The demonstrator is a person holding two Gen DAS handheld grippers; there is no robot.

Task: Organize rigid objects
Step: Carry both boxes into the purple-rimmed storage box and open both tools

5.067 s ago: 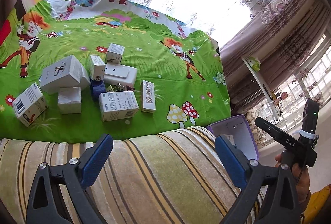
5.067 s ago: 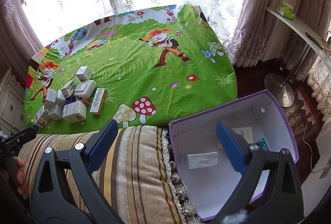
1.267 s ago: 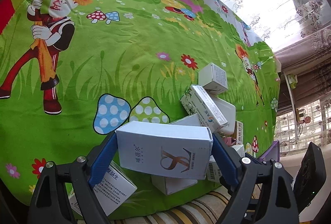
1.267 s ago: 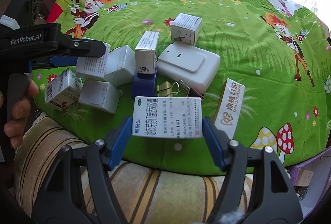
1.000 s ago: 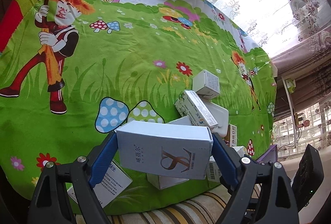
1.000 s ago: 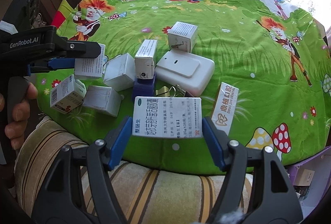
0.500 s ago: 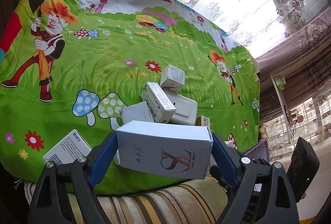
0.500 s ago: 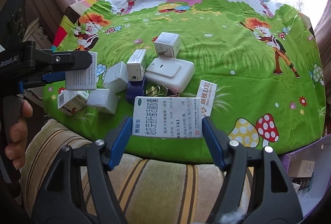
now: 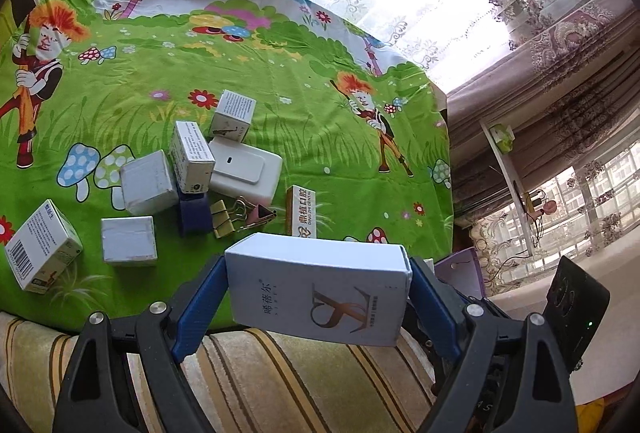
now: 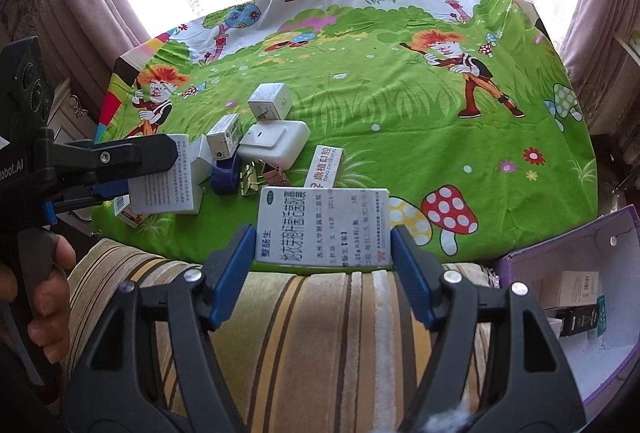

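Note:
My left gripper (image 9: 316,305) is shut on a white cosmetics box with a gold logo (image 9: 320,299) and holds it above the striped cushion. It also shows in the right wrist view (image 10: 164,179). My right gripper (image 10: 323,261) is shut on a white medicine box with green print (image 10: 323,227), held over the cushion's far edge. Several small white boxes (image 9: 148,181), a white flat device (image 9: 246,169), a blue piece (image 9: 194,213), binder clips (image 9: 240,217) and an orange-and-white dental box (image 9: 302,211) lie on the green cartoon cloth (image 9: 320,137).
A purple-rimmed open box (image 10: 592,297) with a few small packages stands at the right, beside the striped cushion (image 10: 320,333). Its corner shows in the left wrist view (image 9: 460,273). Curtains and windows stand behind the table. A shelf (image 9: 508,161) is at the far right.
Both grippers have pulled back from the table toward the cushion, each still holding its box. The cluster on the cloth looks farther away. 5 s ago both grippers were open and empty.

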